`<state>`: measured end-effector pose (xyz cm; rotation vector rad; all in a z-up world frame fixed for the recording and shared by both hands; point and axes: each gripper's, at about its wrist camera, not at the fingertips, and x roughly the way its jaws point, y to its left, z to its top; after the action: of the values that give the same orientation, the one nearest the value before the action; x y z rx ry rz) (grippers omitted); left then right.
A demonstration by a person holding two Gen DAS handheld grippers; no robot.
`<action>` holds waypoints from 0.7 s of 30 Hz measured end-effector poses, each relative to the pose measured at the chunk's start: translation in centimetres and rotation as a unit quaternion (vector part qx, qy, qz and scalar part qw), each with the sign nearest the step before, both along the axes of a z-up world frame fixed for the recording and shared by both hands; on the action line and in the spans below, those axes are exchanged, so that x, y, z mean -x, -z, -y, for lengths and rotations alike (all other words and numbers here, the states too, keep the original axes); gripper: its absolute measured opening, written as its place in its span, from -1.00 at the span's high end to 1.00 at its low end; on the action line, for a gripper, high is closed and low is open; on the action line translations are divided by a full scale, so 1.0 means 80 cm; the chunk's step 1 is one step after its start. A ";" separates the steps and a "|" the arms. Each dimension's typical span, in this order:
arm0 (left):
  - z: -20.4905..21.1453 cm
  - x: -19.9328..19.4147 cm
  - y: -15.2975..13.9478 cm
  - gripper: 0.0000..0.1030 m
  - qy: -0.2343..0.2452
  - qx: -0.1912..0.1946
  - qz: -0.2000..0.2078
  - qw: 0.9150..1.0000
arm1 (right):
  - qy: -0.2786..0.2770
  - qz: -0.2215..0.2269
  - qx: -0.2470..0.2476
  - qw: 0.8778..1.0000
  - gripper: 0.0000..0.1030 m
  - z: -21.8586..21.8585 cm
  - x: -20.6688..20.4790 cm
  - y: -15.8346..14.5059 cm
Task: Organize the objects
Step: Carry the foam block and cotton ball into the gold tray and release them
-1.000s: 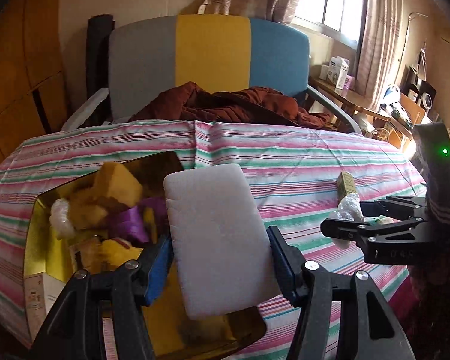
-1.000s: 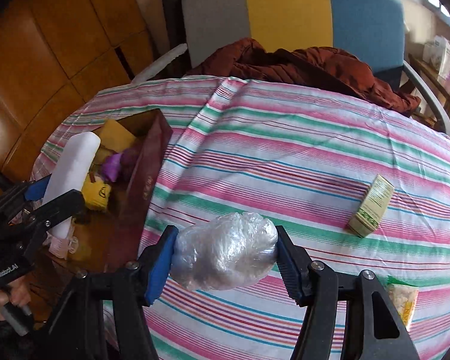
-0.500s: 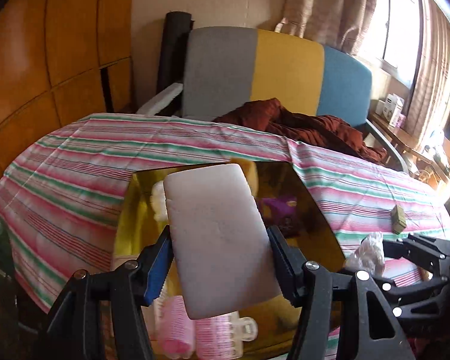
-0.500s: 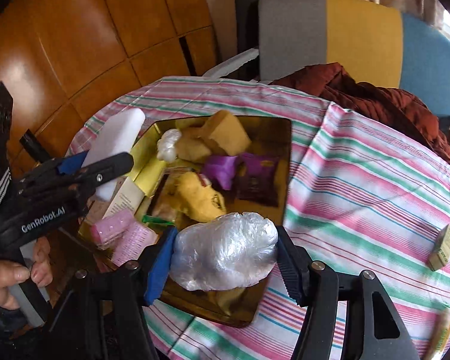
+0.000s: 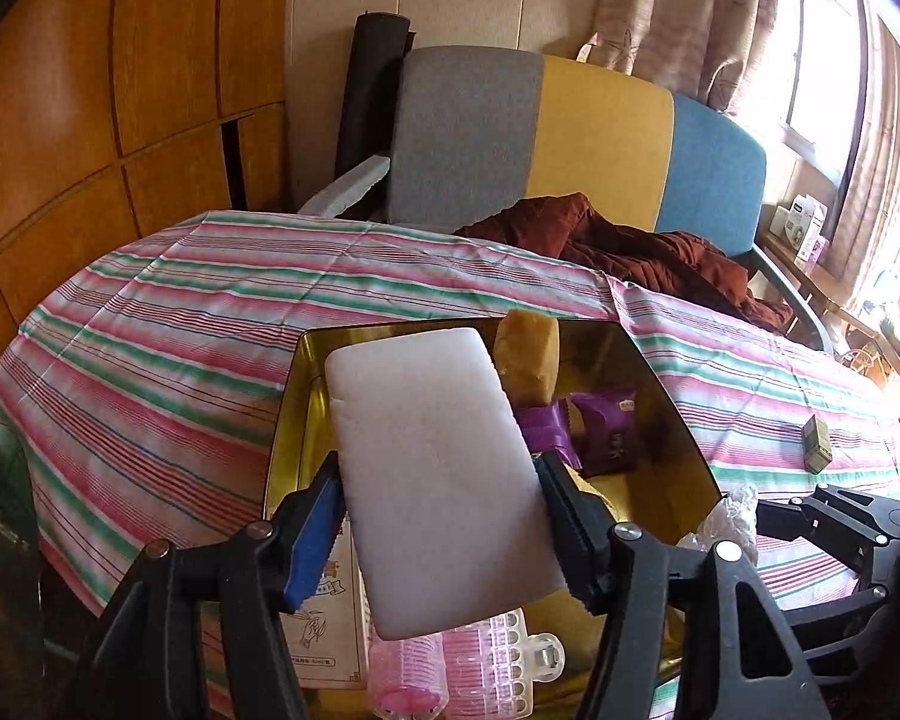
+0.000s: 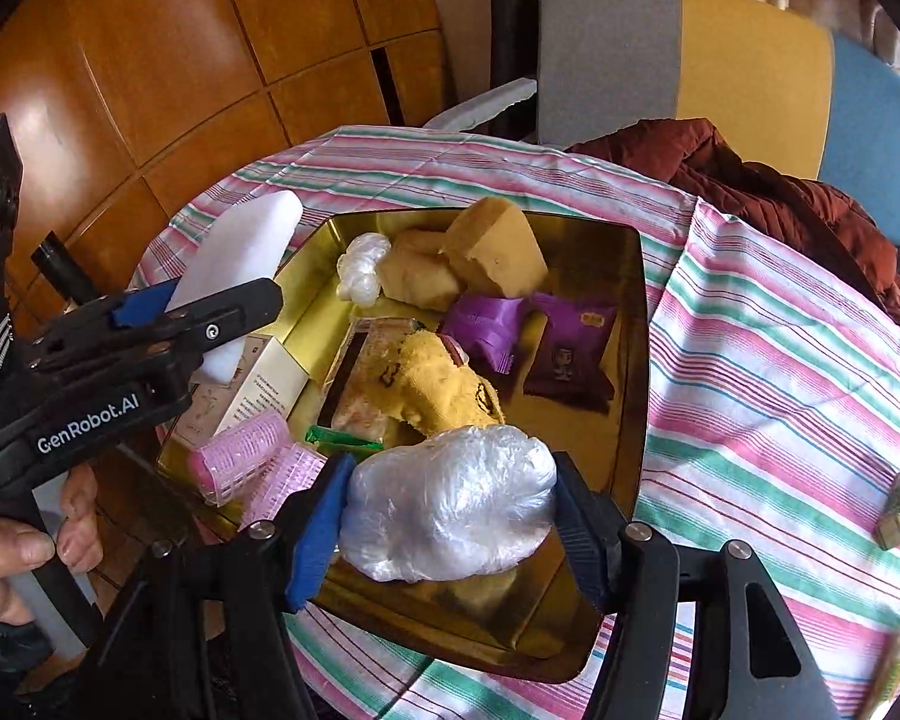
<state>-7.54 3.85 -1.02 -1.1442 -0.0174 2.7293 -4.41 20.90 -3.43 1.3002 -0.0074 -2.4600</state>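
The left gripper [image 5: 444,516] pinches a white foam block [image 5: 432,474] and the right gripper [image 6: 450,531] a plastic-wrapped bundle [image 6: 450,504], both above the gold tray [image 6: 636,360], likely for dropping in.

Tricolour chair [image 5: 570,144] behind table, maroon garment [image 5: 630,252] on seat; curtained window [image 5: 822,54].

Glossy metal tray [image 6: 633,276]; crinkled plastic bag [image 6: 450,510]; striped cloth [image 5: 168,324].

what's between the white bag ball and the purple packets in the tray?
In the right wrist view, two yellow sponge chunks sit between the white bag ball and purple packets in the gold tray.
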 end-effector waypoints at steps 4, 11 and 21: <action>0.000 0.002 0.003 -0.26 -0.001 0.001 0.005 1.000 | 0.006 0.003 -0.001 1.000 -0.28 -0.001 0.003 0.003; 0.001 0.008 0.006 -0.29 0.002 -0.002 0.013 1.000 | 0.008 0.006 0.000 1.000 -0.31 -0.002 0.004 0.007; 0.002 0.011 0.012 -0.43 0.006 -0.026 0.034 0.999 | 0.027 0.008 0.003 1.000 -0.59 -0.008 0.008 0.014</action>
<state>-8.42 3.67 -1.98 -1.2167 -0.0905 2.6624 -5.02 21.52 -4.52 1.3332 -0.0557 -2.4929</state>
